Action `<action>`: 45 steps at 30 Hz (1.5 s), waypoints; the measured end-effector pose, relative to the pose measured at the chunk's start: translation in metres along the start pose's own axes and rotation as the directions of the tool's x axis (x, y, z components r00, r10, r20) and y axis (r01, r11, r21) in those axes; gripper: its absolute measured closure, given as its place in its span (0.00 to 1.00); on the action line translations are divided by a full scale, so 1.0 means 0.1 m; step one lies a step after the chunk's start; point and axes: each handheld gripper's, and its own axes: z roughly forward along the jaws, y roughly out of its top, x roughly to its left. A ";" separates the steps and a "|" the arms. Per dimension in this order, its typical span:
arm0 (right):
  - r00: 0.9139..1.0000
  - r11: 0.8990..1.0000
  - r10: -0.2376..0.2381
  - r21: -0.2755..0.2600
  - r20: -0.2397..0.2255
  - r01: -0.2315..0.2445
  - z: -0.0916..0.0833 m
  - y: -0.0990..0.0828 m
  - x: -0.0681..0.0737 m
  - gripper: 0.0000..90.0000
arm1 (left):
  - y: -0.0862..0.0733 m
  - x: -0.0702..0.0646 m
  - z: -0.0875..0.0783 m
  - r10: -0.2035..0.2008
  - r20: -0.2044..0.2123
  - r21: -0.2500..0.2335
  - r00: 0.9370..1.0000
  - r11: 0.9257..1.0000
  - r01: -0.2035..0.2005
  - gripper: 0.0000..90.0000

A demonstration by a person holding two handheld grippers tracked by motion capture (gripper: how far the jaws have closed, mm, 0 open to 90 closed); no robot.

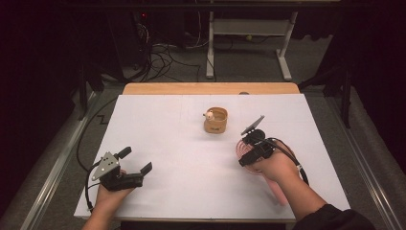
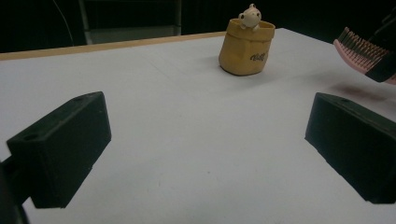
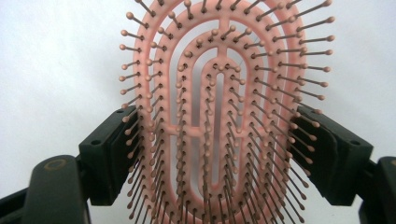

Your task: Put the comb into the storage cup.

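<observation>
Pink brush (image 3: 219,116) clamped across its head between the jaws of the right gripper (image 1: 253,143), bristles toward that gripper's own camera, pads (image 3: 119,149) pressing in on both rims of the oval head. In the high view, held over the right half of the desk (image 1: 191,163), nearer the front edge than the back, its handle running back under the right hand (image 1: 275,165) toward the front right corner. In the left gripper view, one bristled end (image 2: 362,49) poking in at upper right, lifted off the surface, a faint shadow below. Left gripper (image 1: 131,163) near the front left corner, jaws spread wide with only bare white desk between them, gripping nothing, left hand (image 1: 107,194) at the front edge. Tan pouch (image 1: 215,120) upright past the middle toward the back edge, well apart from both grippers, a small pale figure (image 2: 250,16) perched on its rim. Dark script printed low on the pouch's side (image 2: 257,57), too small and blurred to read. No legible brand on brush or grippers.
</observation>
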 end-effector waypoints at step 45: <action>0.999 0.910 -0.027 -0.414 -0.038 0.009 -0.30 -0.23 0.06 0.23 | 0.00 0.00 0.00 0.003 -0.002 0.009 1.000 1.000 -0.003 0.01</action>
